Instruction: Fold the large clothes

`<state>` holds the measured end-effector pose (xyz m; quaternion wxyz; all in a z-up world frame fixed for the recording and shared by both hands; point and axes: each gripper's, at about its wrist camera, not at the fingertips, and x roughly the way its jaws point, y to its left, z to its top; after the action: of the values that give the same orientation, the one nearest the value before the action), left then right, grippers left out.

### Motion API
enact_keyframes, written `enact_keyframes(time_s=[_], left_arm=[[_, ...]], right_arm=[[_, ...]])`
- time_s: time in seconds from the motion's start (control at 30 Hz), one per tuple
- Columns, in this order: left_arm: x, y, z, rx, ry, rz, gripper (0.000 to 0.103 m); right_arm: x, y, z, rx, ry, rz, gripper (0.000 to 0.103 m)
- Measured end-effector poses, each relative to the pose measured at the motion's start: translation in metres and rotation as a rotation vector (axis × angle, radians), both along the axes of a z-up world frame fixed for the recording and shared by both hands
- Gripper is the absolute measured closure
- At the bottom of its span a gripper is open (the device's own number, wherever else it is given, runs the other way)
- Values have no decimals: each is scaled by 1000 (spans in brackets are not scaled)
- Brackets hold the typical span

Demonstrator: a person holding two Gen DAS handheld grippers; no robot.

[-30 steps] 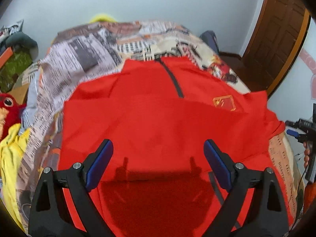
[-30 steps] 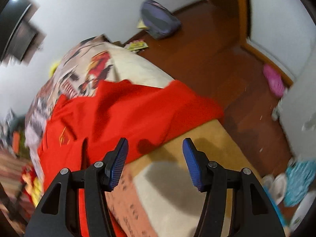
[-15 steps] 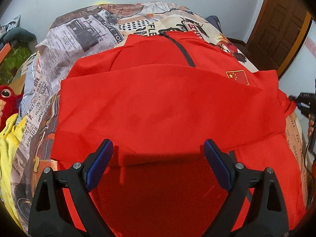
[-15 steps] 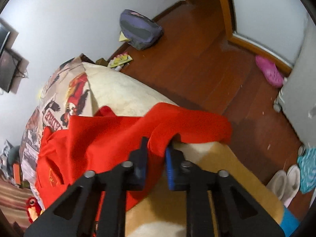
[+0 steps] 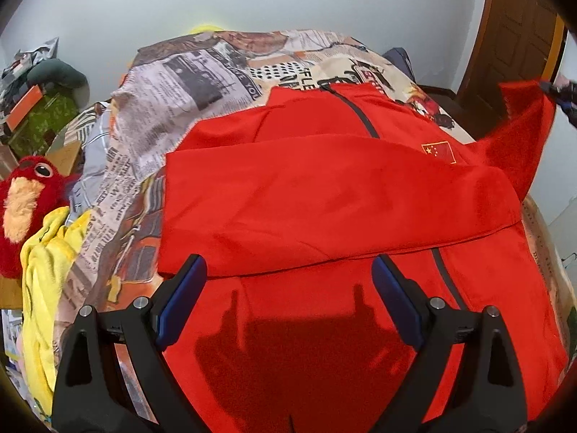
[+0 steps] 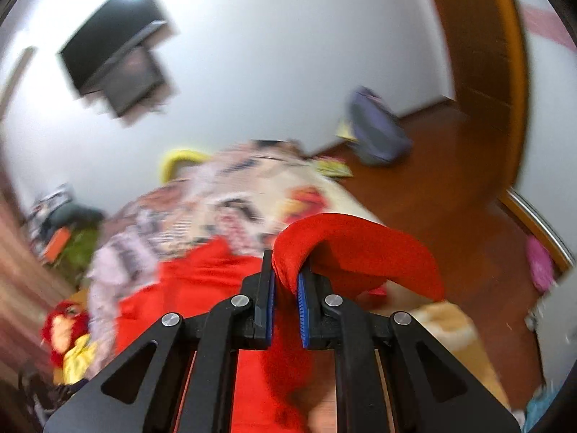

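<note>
One red jacket (image 5: 324,195), sleeve (image 6: 353,249) lifted, partly folded.

Home bedroom: bed (image 5: 187,83), wall-mounted TV (image 6: 111,54), wooden door (image 5: 519,36).

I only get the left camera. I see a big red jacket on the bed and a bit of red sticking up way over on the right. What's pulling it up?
Observer: The right gripper is. Its blue pads have just closed on the red sleeve and pinch it.
Operator: Is the sleeve flat or floppy?
Observer: Floppy. It curls over the gripper's tips in a hump and droops on the far side.
Operator: What's past the bed on that side?
Observer: A brown wooden floor, with a purple backpack against the white wall.
Operator: Anything else down there?
Observer: Something pink lies on the floor near the right edge; it is too blurred to name.
</note>
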<state>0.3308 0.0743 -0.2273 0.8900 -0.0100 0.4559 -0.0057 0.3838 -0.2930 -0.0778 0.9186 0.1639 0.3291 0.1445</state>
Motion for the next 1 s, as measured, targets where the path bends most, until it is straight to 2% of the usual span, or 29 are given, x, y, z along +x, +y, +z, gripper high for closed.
enact_keyframes(time_s=[0.07,0.17,0.23,0.3,0.4,0.47,0.57,0.67,0.77,0.9,1.0], left_arm=[[-6,5,2,-3,-4,0,10],[-13,10,3,2,-5,-2,10],[-17,12,4,14,-5,-4,10],[-23,15,4,19,-8,-3,10],[-29,18,4,12,3,-2,10],[-33,19,3,14,8,-5,10],[-35,14,4,26,14,-11,10],[-33,7,8,31,18,-21,10],[-23,-8,20,14,4,-43,10],[-6,-36,40,-16,-21,-89,10],[16,-68,55,-41,-40,-150,10]], right_arm=[[-4,28,1,9,-7,84,94],[-11,71,-11,-29,25,203,94],[-15,94,-28,-62,75,266,94],[-18,119,-58,-103,163,320,94],[-21,135,-98,-151,282,367,93],[-24,142,-122,-181,354,395,90],[-33,143,-136,-228,412,400,89],[-39,133,-135,-205,470,411,85],[-46,117,-121,-164,467,410,85],[-55,93,-99,-189,392,341,79],[-62,65,-81,-228,296,267,68]])
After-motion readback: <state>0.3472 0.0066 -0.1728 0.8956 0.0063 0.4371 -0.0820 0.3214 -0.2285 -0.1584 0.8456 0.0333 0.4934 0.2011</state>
